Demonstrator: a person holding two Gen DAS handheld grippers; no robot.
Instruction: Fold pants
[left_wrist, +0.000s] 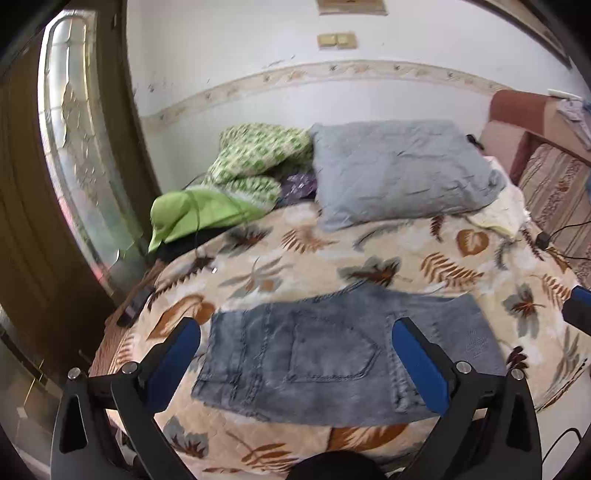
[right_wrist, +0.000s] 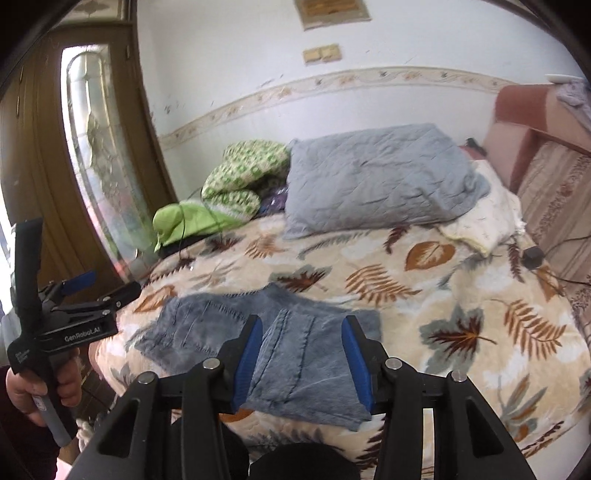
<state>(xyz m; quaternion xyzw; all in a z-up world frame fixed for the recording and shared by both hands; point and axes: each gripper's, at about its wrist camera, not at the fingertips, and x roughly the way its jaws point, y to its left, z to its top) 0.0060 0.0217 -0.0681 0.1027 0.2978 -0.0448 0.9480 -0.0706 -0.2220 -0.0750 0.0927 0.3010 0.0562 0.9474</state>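
A folded pair of blue-grey jeans (left_wrist: 325, 354) lies flat on the leaf-patterned bedspread (left_wrist: 424, 258), back pocket up, near the bed's front edge. My left gripper (left_wrist: 295, 325) hovers above the jeans, wide open with nothing between its blue pads. In the right wrist view the jeans (right_wrist: 207, 332) lie below my right gripper (right_wrist: 302, 321), which is partly open and holds nothing; the cloth seen between its fingers rests on the bed. At the left of that view a hand holds the left gripper (right_wrist: 92, 284) beside the bed. The right gripper's tip (left_wrist: 578, 306) shows at the right edge of the left wrist view.
A grey pillow (left_wrist: 402, 170), a green patterned blanket (left_wrist: 258, 155) and a lime cloth (left_wrist: 195, 214) lie at the back of the bed. A dark phone (left_wrist: 135, 306) sits at the left edge by the glazed door (left_wrist: 74, 147). A charger with cable (right_wrist: 533, 256) lies right.
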